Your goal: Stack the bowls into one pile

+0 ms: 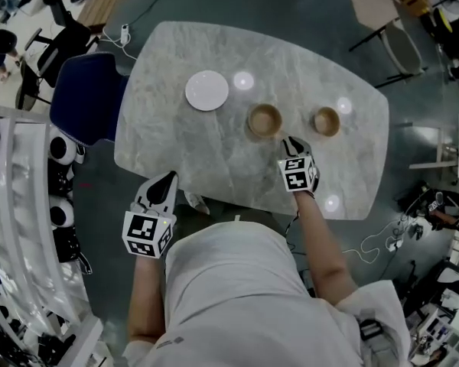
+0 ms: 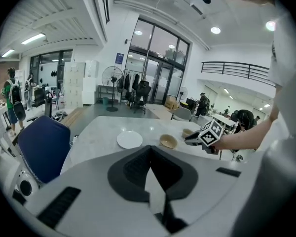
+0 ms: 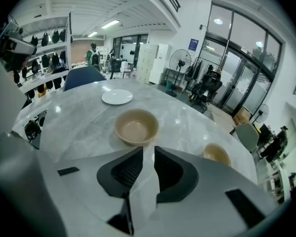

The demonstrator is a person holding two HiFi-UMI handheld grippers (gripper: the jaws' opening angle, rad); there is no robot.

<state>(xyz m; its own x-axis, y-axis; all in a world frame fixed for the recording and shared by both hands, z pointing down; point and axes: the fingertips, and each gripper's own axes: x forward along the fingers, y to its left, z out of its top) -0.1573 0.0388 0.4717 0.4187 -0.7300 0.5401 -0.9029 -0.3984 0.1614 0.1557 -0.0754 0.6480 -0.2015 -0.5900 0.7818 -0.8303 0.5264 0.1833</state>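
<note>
Two tan bowls stand apart on the marble table. One bowl is near the middle; the other bowl is to its right. My right gripper hovers over the table just in front of the middle bowl, jaws together and empty. My left gripper is held off the table's near left edge, also shut with nothing in it. In the left gripper view the middle bowl shows beyond the jaws.
A white plate lies at the table's far left. A blue chair stands at the table's left end. White shelving runs along the left; a cable lies on the floor at right.
</note>
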